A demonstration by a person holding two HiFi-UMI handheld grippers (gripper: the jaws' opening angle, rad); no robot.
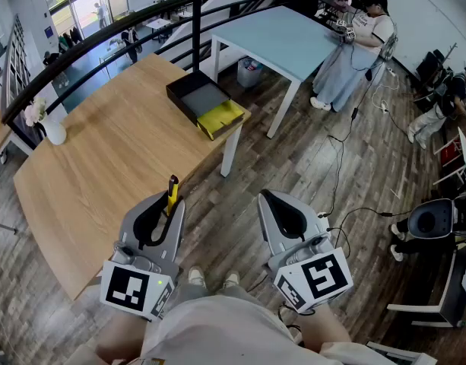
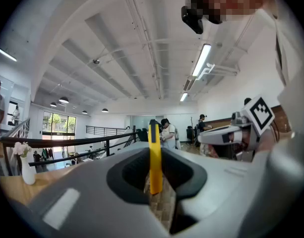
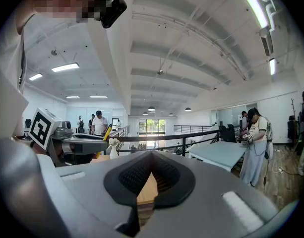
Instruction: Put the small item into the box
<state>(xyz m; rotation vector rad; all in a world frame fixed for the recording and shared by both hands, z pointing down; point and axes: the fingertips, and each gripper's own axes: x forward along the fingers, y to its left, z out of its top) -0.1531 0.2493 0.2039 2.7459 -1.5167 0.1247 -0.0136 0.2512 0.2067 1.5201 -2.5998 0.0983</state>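
The left gripper [image 1: 163, 211] is closed on the small item [image 1: 172, 192], a slim yellow piece with a black tip. In the left gripper view the small item [image 2: 154, 158] stands upright between the 2 jaws, and its black end rises above them. In the head view this gripper hangs over the near edge of the wooden worktop [image 1: 103, 166].

The right gripper [image 1: 273, 204] hangs level with it, over the plank floor [image 1: 293, 166] just off the worktop's edge. The right gripper view shows its jaws drawn together with nothing between them, and only a sliver of worktop shows through the notch of the pads.

The box [image 1: 188, 91] sits at the worktop's far right corner, well apart from both grippers. It is a shallow black tray, open on top, with a yellow flap lying at its near end.

A white vase [image 1: 55, 132] with pale flowers stands at the worktop's far left edge. Beyond the box is a light blue table [image 1: 282, 36], and a person [image 1: 360, 48] stands at its far side.
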